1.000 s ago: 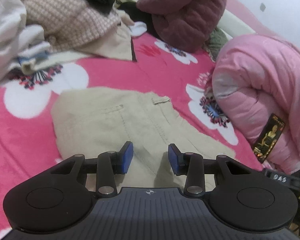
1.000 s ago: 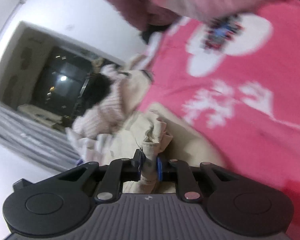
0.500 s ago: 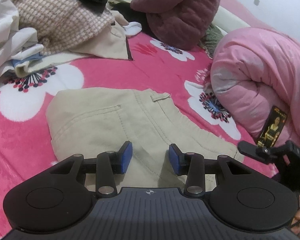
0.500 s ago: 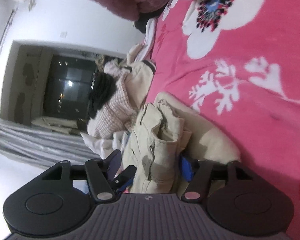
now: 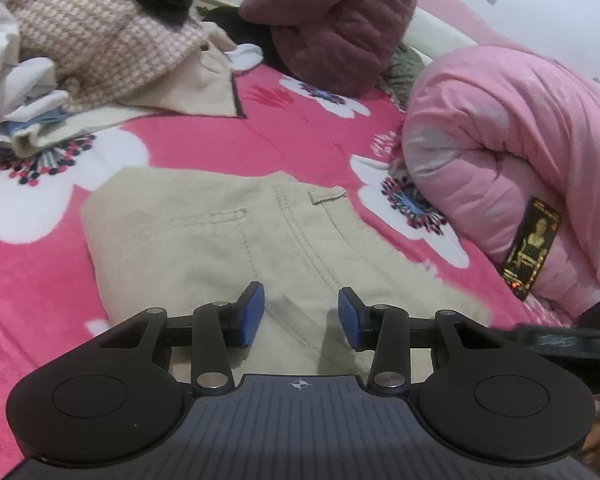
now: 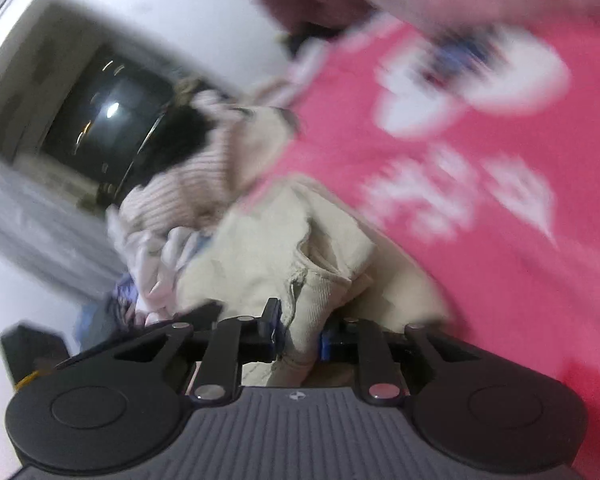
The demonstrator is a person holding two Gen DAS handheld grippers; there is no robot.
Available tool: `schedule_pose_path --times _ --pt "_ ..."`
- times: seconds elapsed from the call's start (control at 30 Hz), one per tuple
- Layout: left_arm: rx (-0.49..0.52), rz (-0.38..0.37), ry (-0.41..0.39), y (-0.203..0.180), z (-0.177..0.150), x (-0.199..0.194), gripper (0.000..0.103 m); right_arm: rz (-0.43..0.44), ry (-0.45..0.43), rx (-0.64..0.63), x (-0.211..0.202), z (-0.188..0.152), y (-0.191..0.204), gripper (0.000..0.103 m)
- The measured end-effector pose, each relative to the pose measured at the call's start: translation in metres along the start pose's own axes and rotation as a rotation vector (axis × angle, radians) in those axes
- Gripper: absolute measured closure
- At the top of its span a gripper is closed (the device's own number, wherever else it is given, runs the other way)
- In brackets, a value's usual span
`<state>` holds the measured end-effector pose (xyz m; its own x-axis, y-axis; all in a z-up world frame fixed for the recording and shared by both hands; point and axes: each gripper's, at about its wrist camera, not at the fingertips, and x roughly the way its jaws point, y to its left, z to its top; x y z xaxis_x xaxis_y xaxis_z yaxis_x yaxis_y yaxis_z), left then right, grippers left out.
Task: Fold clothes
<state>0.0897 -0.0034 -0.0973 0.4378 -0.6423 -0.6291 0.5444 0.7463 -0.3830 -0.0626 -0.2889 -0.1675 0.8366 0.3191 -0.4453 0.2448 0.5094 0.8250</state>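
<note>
Beige cotton trousers, folded flat, lie on the bright pink flower-printed blanket that covers the bed, directly ahead of the left gripper. Its blue-padded fingers stand partly apart above the cloth with nothing between them; their lower ends are hidden behind the gripper's black body.

The right wrist view is strongly blurred. There the right gripper has just been closing, and its fingers now pinch a bunched fold of the trousers, lifted off the blanket. The blue pads are mostly covered by the fabric, so how much cloth sits between them is hard to tell.

At the far left a heap of clothes, topped by a pink-and-white houndstooth knitted garment, runs out of the frame. Behind it a maroon quilted jacket slumps against the wall. A rolled pale pink quilt with a black and gold label fills the right side, cut off at the edge. A dark, blurred shape at the lower right of the left view cannot be made out. Beyond the clothes in the right view a dark window shows only smeared lights.
</note>
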Motion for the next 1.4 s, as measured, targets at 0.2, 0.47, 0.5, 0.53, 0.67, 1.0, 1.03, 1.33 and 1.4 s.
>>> schedule_pose_path --times 0.2,0.47,0.5,0.53,0.67,1.0,1.03,1.33,1.4 --pt "0.090 0.041 -0.004 -0.013 -0.005 0.004 0.057 0.005 0.012 0.022 -0.002 0.005 -0.003 0.079" --pt "0.107 0.050 0.017 -0.016 0.004 -0.001 0.057 -0.049 -0.077 0.189 -0.060 0.028 -0.005 0.060" --pt "0.109 0.049 0.016 -0.017 0.005 -0.003 0.057 -0.067 -0.091 0.138 -0.065 0.035 0.003 0.060" --pt "0.111 0.047 0.015 -0.018 0.007 -0.005 0.057 -0.082 -0.095 0.084 -0.067 0.043 0.013 0.060" --pt "0.127 0.021 -0.024 -0.023 0.019 -0.016 0.057 -0.078 0.001 -0.108 -0.035 0.074 0.045 0.058" --pt "0.126 -0.024 0.056 -0.001 0.013 0.013 0.057 -0.150 0.275 -0.383 0.089 0.103 0.072 0.053" --pt "0.137 -0.032 0.051 -0.001 0.012 0.013 0.057 -0.158 0.292 -0.400 0.099 0.104 0.071 0.052" --pt "0.062 -0.154 0.028 0.024 0.009 0.010 0.056 -0.122 0.356 -0.440 0.120 0.106 0.069 0.051" --pt "0.051 -0.177 0.028 0.028 0.009 0.009 0.056 -0.115 0.357 -0.437 0.115 0.106 0.068 0.051"
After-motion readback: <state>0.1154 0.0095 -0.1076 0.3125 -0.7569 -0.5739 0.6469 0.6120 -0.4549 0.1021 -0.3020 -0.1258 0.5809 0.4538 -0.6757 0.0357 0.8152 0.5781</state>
